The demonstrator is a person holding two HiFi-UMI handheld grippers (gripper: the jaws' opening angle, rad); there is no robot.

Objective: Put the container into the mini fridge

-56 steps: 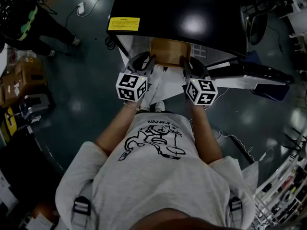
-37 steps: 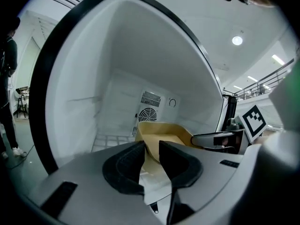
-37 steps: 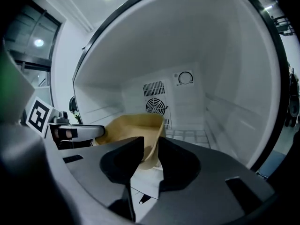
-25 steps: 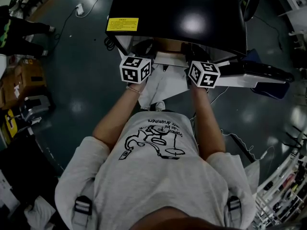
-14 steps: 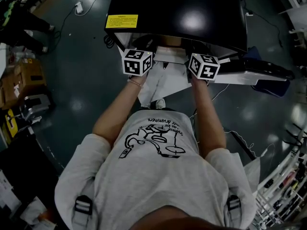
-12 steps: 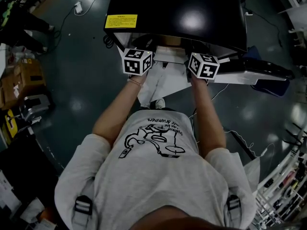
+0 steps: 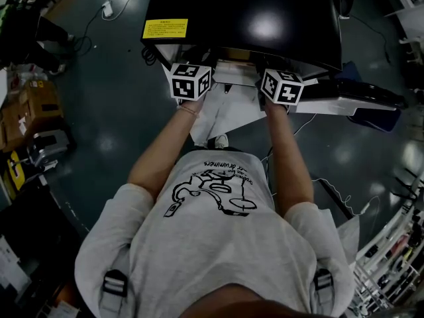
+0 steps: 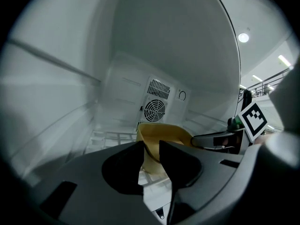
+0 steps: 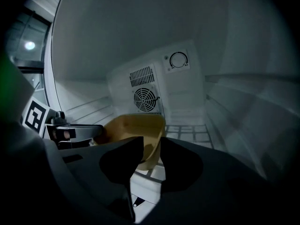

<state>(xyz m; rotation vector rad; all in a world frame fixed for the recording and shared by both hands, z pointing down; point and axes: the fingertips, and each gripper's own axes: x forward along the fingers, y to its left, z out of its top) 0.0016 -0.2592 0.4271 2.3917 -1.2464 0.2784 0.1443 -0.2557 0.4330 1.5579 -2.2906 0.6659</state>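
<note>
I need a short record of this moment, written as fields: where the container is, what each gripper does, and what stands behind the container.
Place: inside the mini fridge, seen from both gripper views
Container: tan, open-topped container, over the wire shelf; contact with the shelf cannot be told
Left gripper: left gripper has its jaws opening, with the container's left wall between them
Right gripper: right gripper has its jaws opening, with the container's right wall between them
Behind the container: round fan grille on the back wall
</note>
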